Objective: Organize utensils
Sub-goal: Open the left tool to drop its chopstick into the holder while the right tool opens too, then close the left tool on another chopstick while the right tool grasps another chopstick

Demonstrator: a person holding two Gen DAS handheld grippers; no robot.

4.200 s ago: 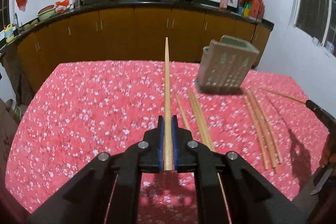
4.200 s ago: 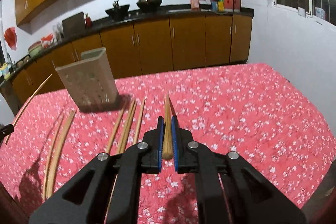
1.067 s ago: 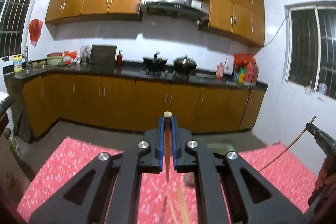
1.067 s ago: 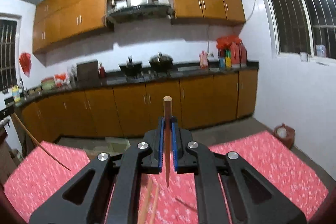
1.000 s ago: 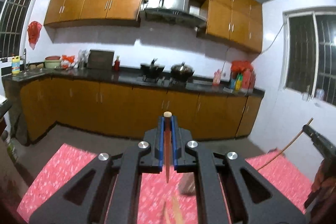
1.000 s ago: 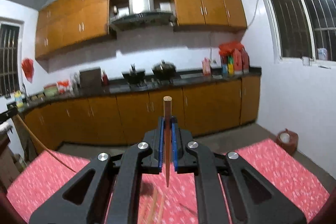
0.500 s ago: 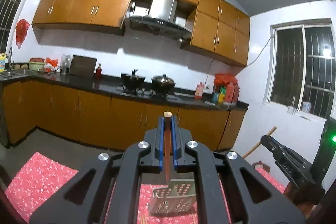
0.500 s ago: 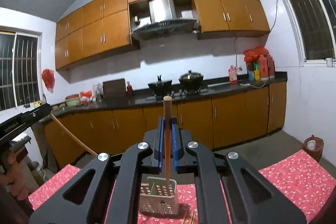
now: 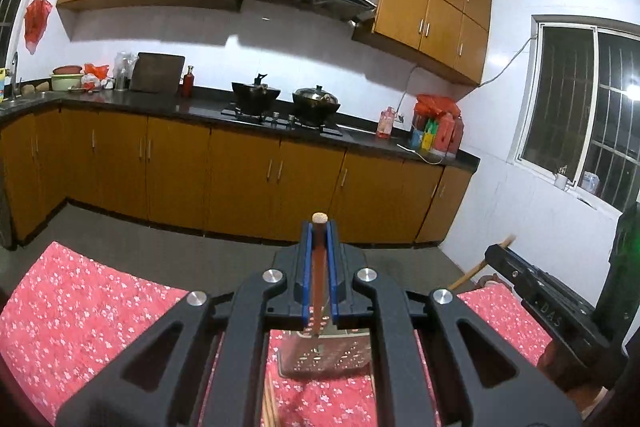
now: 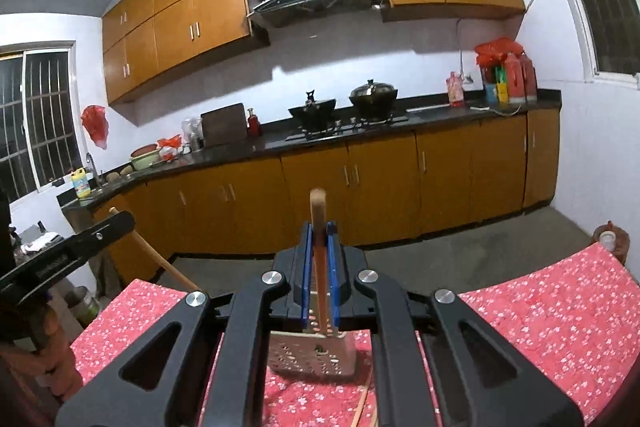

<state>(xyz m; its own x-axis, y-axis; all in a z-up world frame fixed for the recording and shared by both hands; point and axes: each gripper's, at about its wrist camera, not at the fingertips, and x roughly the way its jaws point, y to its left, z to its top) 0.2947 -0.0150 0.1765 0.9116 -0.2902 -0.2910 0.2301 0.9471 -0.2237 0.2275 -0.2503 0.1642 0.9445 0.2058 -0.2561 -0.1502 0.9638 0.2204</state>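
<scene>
My left gripper (image 9: pixel 319 241) holds a wooden chopstick (image 9: pixel 319 267) upright between its blue pads, and the jaws are just starting to open. The chopstick's lower tip hangs at the open top of the grey perforated utensil holder (image 9: pixel 328 353). My right gripper (image 10: pixel 319 241) grips a second chopstick (image 10: pixel 318 215) the same way, jaws also easing open, with its tip over the same holder (image 10: pixel 316 351). Each gripper shows at the edge of the other's view, with its chopstick slanting down towards the holder.
The holder stands on a table with a red floral cloth (image 9: pixel 80 311). Loose chopsticks (image 10: pixel 362 403) lie on the cloth in front of it. Beyond are orange cabinets and a black counter (image 9: pixel 200 111) with pots. A person's hand (image 10: pixel 36 359) holds the left gripper.
Both grippers have sunk and closed in on the holder, which now looms larger under the jaws. The chopstick tips have come down to its open top.
</scene>
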